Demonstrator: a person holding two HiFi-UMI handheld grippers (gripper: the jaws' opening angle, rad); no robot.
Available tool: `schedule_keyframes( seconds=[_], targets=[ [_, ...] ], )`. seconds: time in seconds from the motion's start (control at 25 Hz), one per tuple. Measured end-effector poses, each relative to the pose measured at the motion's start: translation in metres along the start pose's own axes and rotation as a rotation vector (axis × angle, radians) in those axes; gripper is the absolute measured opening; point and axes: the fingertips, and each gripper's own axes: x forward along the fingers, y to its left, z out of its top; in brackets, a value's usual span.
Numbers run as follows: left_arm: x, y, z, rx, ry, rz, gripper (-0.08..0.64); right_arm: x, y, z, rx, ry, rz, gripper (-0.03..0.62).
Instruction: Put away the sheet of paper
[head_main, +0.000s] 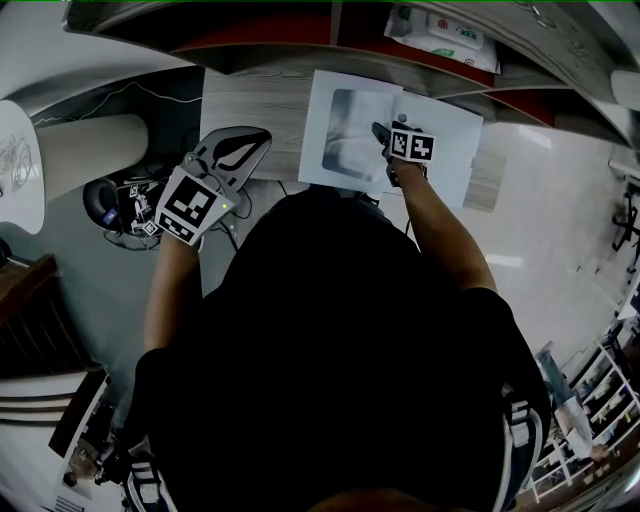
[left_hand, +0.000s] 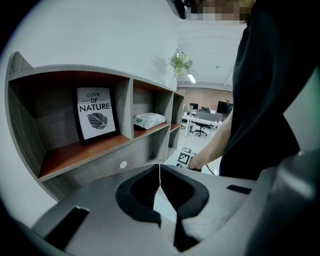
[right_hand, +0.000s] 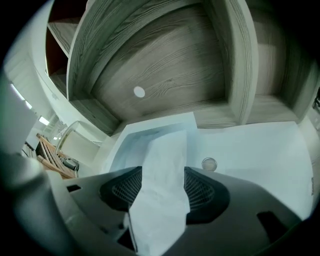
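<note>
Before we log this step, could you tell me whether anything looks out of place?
Yes: the paper is buckled up into a ridge between the open jaws of the right gripper instead of lying flat.

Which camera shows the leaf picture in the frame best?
The left gripper view. There the framed leaf picture stands in the left compartment of the shelf, facing the camera. The head view and right gripper view don't show it.
</note>
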Motion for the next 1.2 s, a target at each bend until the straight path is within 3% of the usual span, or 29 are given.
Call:
schedule_keyframes(
  seconds=[0.44, 0.88, 1.2],
  targets=[
    [0.008, -0.005, 0.008, 0.013, -0.012, -0.015, 0.021, -0.018, -0.014, 0.004, 0.005, -0.026, -0.004, 0.261],
    [0.017, -0.009, 0.020, 0.021, -0.041, -0.024, 0.021, -0.039, -0.020, -0.001, -0.070, 0.045, -0.028, 0.256],
    [0.024, -0.015, 0.032, 0.041, -0.054, -0.030, 0.021, -0.062, -0.030, 0.007, -0.082, 0.017, -0.060, 0.251]
  ],
)
